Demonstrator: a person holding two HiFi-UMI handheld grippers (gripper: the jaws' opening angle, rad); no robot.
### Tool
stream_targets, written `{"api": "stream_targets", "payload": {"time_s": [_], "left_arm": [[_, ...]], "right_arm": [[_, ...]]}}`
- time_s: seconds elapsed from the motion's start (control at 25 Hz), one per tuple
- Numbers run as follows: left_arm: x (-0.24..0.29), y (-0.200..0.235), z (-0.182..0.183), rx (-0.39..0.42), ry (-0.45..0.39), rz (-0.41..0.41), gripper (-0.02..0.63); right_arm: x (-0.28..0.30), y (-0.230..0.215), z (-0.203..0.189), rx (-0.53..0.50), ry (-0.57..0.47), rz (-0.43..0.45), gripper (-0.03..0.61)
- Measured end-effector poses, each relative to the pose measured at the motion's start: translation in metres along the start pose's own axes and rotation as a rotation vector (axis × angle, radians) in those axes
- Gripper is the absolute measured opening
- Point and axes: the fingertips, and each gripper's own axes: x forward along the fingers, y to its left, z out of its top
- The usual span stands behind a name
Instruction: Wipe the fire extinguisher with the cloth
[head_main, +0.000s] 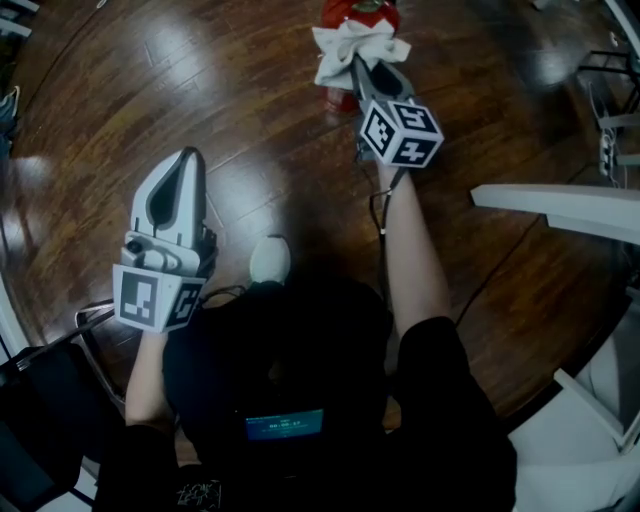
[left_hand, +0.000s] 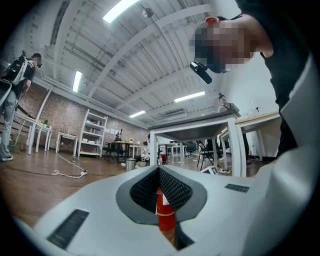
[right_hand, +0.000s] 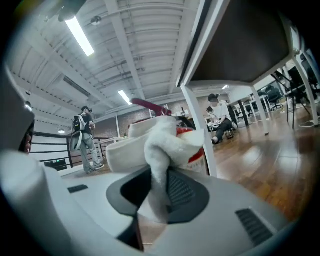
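Note:
The red fire extinguisher (head_main: 352, 12) stands on the wooden floor at the top of the head view. A white cloth (head_main: 348, 48) is bunched against its near side. My right gripper (head_main: 360, 68) is shut on that cloth and reaches forward to the extinguisher. In the right gripper view the cloth (right_hand: 159, 165) runs down between the jaws, with the red body (right_hand: 196, 150) just behind it. My left gripper (head_main: 188, 158) is held low at the left, well away, shut and holding nothing. In the left gripper view a red cylinder (left_hand: 165, 212) shows through the slit behind the shut tips.
A white table (head_main: 560, 205) juts in from the right, with white furniture below it. A black chair (head_main: 40, 420) sits at the lower left. The person's white shoe (head_main: 269, 258) is between the arms. A standing person (right_hand: 84, 135) and a seated one (right_hand: 219, 120) are far off.

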Motion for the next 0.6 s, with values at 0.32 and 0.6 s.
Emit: {"api": "stream_targets", "payload": {"time_s": [0.32,0.6], "left_arm": [[-0.002,0.006,-0.003,0.001,0.012,0.009,0.003],[-0.003,0.010,-0.004,-0.009,0.005,0.012,0.003]], "right_arm": [[0.015,-0.027,-0.075,0.048,0.140,-0.047,0.097],[0.026,-0.039,-0.134,0.045,0.272,-0.075,0.097]]}}
